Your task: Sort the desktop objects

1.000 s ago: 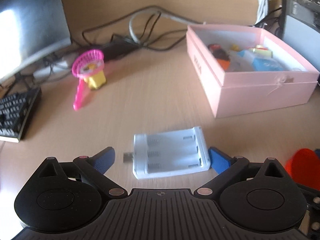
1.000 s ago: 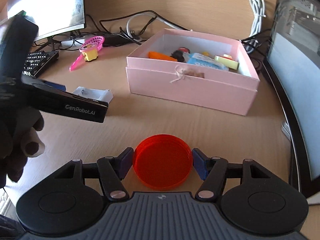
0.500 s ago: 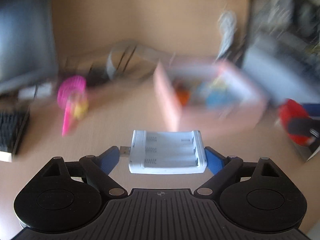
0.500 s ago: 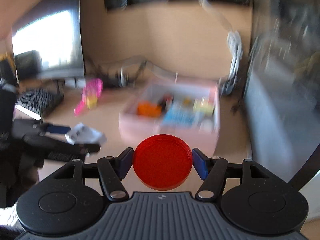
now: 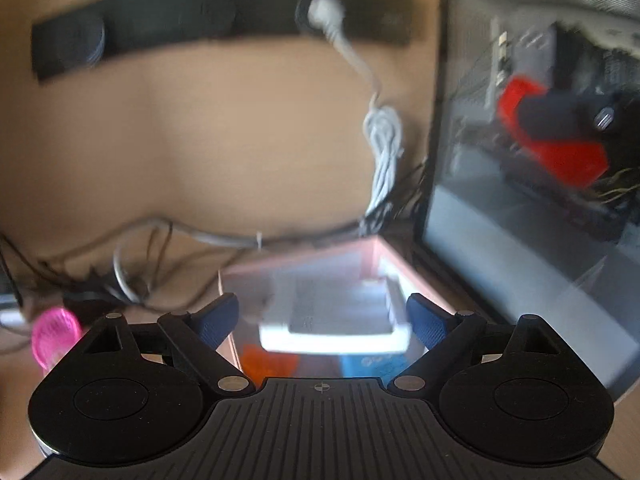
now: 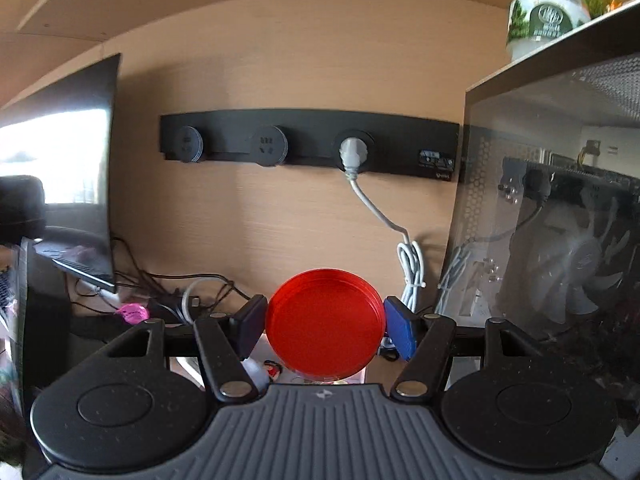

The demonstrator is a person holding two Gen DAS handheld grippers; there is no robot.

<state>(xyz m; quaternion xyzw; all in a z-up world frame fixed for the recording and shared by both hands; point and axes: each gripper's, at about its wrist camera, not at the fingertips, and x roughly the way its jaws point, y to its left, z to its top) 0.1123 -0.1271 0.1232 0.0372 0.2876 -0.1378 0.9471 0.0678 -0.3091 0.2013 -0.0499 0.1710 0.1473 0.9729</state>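
Observation:
My left gripper (image 5: 323,316) is shut on a white battery charger (image 5: 336,320) and holds it above the pink box (image 5: 304,268), whose orange and blue contents show under it. My right gripper (image 6: 325,326) is shut on a round red lid (image 6: 325,322), held raised and facing the back wall. The red lid and the right gripper also show in the left wrist view (image 5: 560,152), high on the right. A pink toy fan (image 5: 54,336) lies on the desk at the left; it also shows in the right wrist view (image 6: 132,313).
A computer case with a glass side (image 6: 560,220) stands at the right. A black socket strip (image 6: 308,144) with a white plug and cable is on the back wall. A monitor (image 6: 76,168) stands at the left, with tangled cables (image 5: 132,264) behind the box.
Both grippers have lifted their objects off the desk and moved up and toward the pink box. The charger now hangs over the box; the lid is high, facing the wall.

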